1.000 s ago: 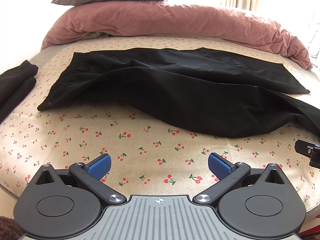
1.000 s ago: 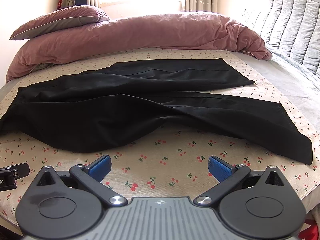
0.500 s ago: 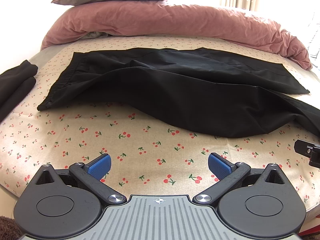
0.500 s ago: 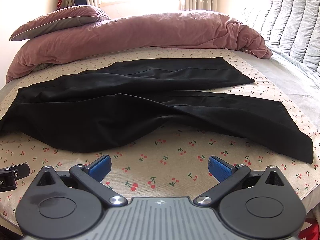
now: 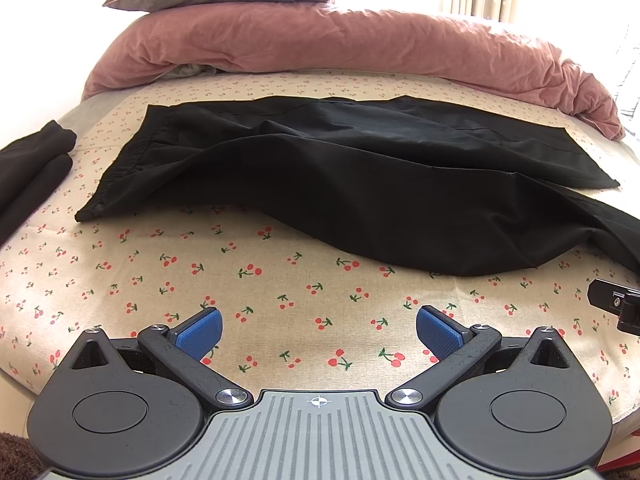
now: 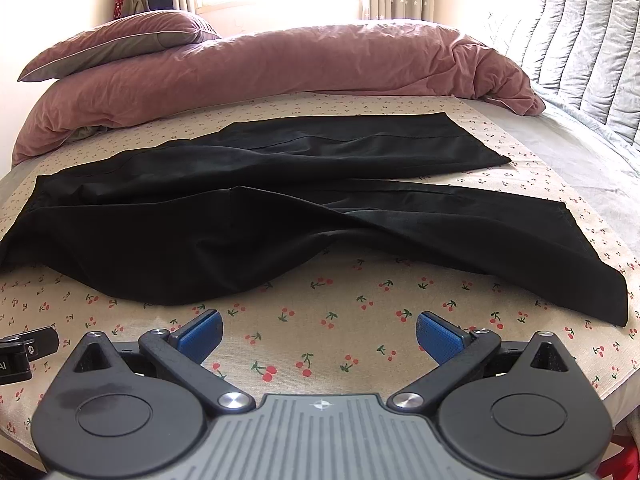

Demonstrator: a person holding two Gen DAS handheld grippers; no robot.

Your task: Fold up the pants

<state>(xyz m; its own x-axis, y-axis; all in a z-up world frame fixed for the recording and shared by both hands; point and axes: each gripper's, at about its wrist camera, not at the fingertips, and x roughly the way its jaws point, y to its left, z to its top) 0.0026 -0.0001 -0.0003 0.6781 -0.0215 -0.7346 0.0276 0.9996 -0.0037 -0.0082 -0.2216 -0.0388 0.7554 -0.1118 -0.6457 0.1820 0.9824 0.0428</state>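
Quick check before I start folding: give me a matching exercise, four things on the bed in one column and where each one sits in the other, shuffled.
Things:
1. black pants
2. pink duvet
3. pillow
4. dark folded garment

Places:
A. on top of the duvet's left end
B. at the left edge of the cherry-print sheet
C. bunched along the far side of the bed
D. spread flat across the middle, legs apart

Pairs: 1-D, 2-C, 3-A, 4-B
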